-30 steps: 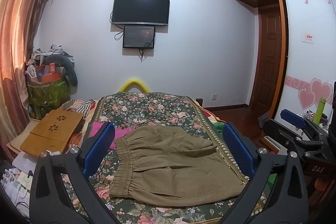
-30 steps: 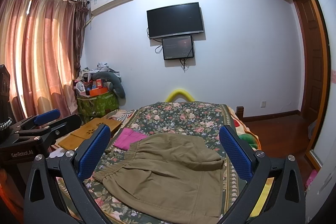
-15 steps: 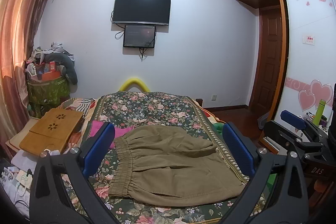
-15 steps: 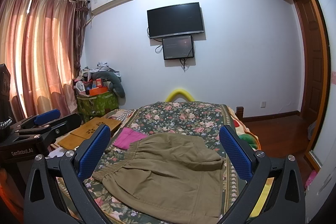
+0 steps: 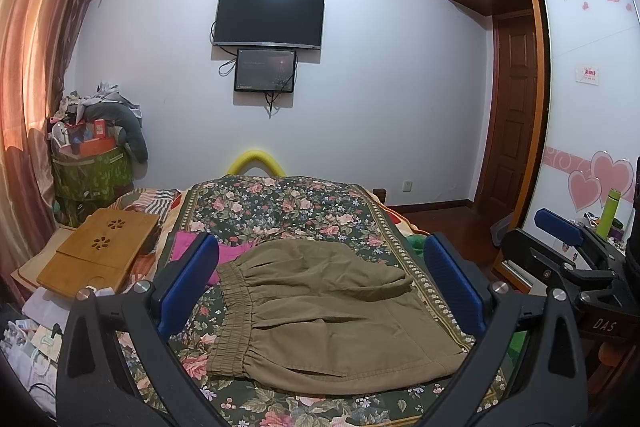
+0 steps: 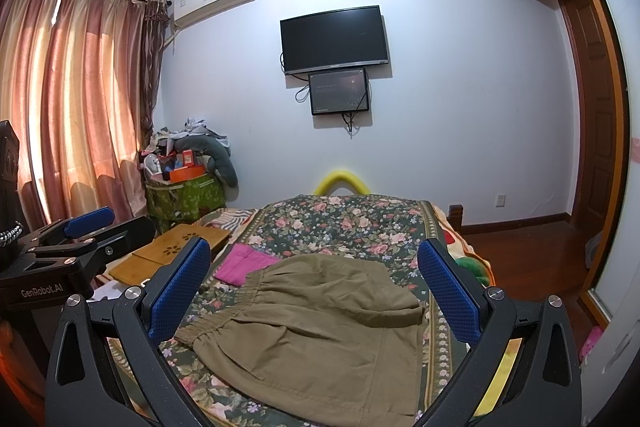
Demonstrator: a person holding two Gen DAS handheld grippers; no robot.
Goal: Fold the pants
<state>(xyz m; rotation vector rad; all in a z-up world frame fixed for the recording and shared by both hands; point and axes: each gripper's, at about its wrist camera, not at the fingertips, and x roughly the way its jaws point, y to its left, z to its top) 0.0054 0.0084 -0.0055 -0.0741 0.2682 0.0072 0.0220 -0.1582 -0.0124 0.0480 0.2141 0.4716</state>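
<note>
Olive-brown pants (image 5: 328, 311) lie folded on the floral bedspread (image 5: 280, 203), elastic waistband to the left. They also show in the right wrist view (image 6: 316, 331). My left gripper (image 5: 320, 291) is open and empty, held above the near edge of the bed with the pants between its blue pads. My right gripper (image 6: 316, 291) is open and empty in the same way. Each gripper shows in the other's view: the right one at the right edge (image 5: 560, 231), the left one at the left edge (image 6: 88, 223).
A pink cloth (image 5: 236, 251) lies by the waistband. A wooden lap desk (image 5: 100, 247) sits left of the bed, with a cluttered green basket (image 5: 92, 167) behind it. A TV (image 5: 268, 17) hangs on the far wall. A wardrobe (image 5: 584, 99) stands at right.
Both views have barely shifted. The pants lie as before and both grippers stay open.
</note>
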